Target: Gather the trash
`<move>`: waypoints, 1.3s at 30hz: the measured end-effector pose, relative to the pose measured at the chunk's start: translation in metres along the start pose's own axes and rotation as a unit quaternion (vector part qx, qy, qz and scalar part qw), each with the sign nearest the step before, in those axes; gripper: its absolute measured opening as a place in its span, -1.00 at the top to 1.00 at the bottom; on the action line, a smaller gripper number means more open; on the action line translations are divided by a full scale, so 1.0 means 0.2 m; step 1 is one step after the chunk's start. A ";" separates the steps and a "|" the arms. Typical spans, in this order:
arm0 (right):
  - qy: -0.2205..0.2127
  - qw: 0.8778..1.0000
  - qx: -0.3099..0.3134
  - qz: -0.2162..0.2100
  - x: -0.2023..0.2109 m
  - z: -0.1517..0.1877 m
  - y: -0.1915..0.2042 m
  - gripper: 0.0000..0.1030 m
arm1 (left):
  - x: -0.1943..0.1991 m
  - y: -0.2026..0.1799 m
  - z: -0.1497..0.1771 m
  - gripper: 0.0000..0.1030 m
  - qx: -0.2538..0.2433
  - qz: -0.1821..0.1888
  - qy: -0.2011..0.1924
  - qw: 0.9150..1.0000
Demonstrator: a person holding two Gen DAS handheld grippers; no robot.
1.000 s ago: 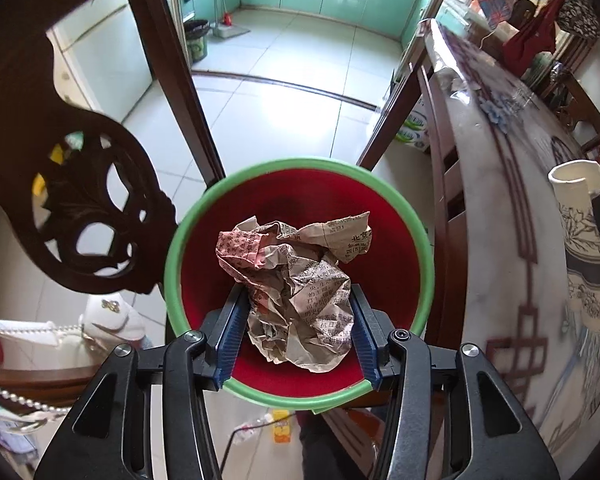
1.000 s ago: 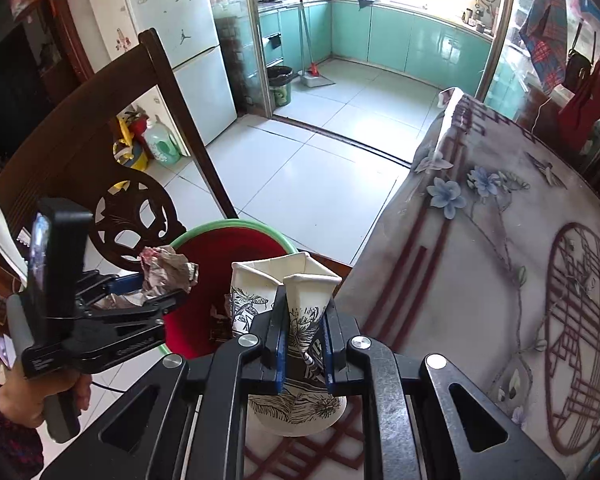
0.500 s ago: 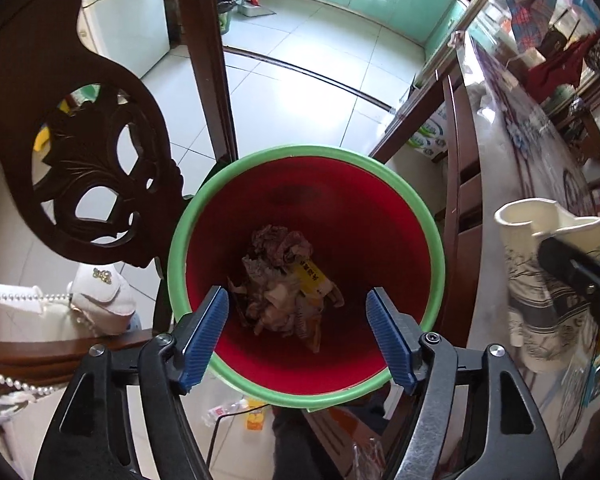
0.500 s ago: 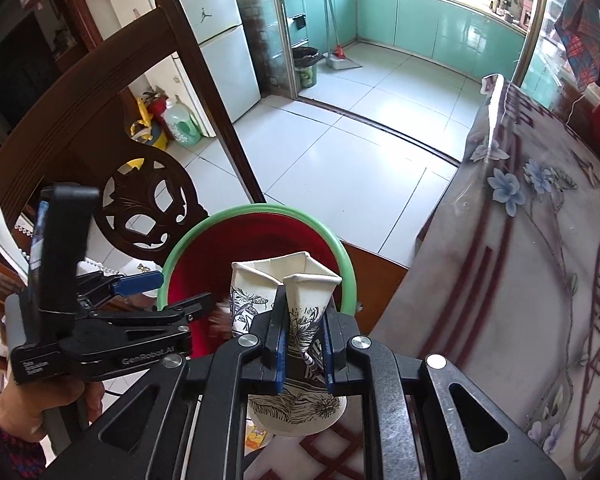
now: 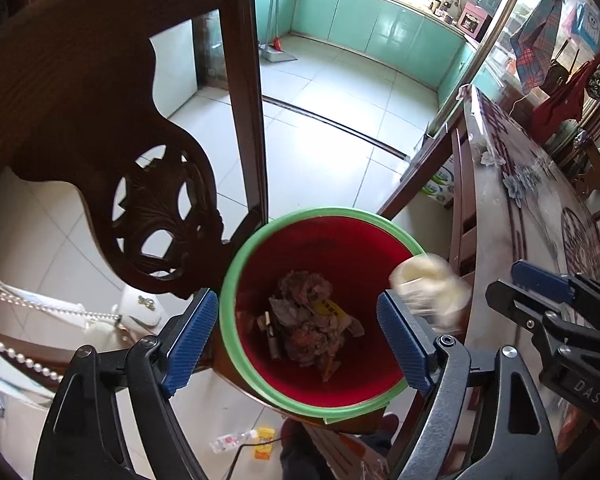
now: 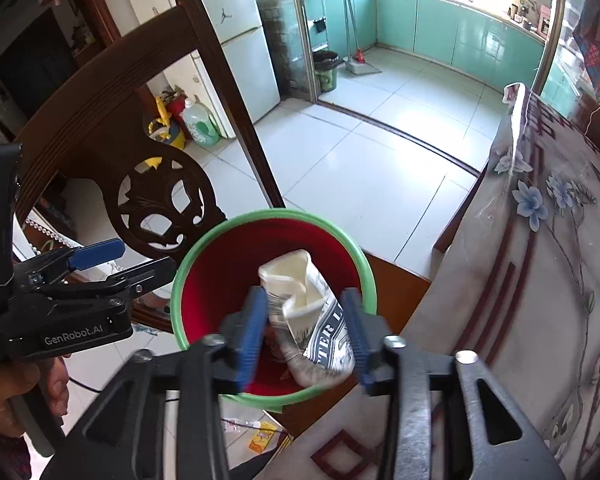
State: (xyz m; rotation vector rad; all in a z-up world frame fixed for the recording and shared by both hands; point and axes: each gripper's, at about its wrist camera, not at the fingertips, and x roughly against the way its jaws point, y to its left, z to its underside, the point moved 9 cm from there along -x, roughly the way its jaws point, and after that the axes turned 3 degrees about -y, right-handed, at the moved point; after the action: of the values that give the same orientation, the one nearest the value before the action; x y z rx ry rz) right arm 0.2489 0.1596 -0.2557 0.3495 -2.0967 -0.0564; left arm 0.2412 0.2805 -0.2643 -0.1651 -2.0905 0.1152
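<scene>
A red bin with a green rim stands below both grippers. Crumpled printed paper lies at its bottom among other scraps. My left gripper hangs above the bin, its jaws opening with nothing between them. From the right wrist view it sits left of the bin rim. My right gripper is over the bin, its jaws opening. A crushed white patterned paper cup is tilted and blurred between the parted pads, loose over the bin mouth. The cup shows blurred at the bin's right edge, with the right gripper beside it.
A dark carved chair back rises close to the left of the bin. The table with a flowered cover runs along the right. A white handbag with a pearl strap lies lower left. A yellow packet lies on the tiled floor.
The left gripper let go of the crumpled paper, which fell into the bin, then spread wider and rose. The right gripper moved over the bin and opened off the cup.
</scene>
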 end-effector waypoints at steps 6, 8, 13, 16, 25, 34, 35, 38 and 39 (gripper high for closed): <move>-0.027 0.999 -0.033 0.002 0.16 -0.01 -0.06 -0.02 | 0.09 -0.07 0.01 -0.59 0.011 0.014 -0.012 1.000; -0.040 0.998 -0.054 0.005 0.25 0.01 -0.11 -0.03 | 0.13 -0.12 0.01 -0.60 0.010 0.025 -0.026 0.999; -0.073 0.993 -0.076 0.046 0.51 0.05 -0.25 -0.09 | 0.31 -0.31 -0.03 -1.00 -0.008 0.069 -0.098 0.993; -0.089 0.990 -0.086 0.072 0.68 0.08 -0.34 -0.24 | 0.41 -0.45 -0.07 -1.00 -0.032 0.081 -0.147 0.985; -0.155 0.974 -0.089 0.141 1.16 0.18 -0.59 -0.40 | 0.73 -0.86 -0.08 -1.00 -0.071 0.131 -0.231 0.961; -0.227 0.956 -0.097 0.158 1.55 0.33 -0.83 -0.70 | 0.89 -1.10 0.01 -1.00 -0.048 0.065 -0.281 0.956; -0.233 0.954 -0.095 0.165 1.59 0.35 -0.86 -0.72 | 0.89 -1.12 0.03 -1.00 -0.046 0.060 -0.278 0.957; -0.256 0.945 -0.090 0.180 1.70 0.38 -0.92 -0.77 | 0.90 -1.20 0.07 -1.00 -0.040 0.053 -0.276 0.959; -0.262 0.944 -0.091 0.179 1.73 0.39 -0.93 -0.81 | 0.91 -1.23 0.08 -1.00 -0.041 0.052 -0.275 0.959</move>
State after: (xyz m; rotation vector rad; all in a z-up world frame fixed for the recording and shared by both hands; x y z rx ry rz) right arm 0.0579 -0.1198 -0.0427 -0.1874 -2.6244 -0.1398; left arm 0.1207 0.0685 -0.0798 -0.3226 -2.6450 0.1515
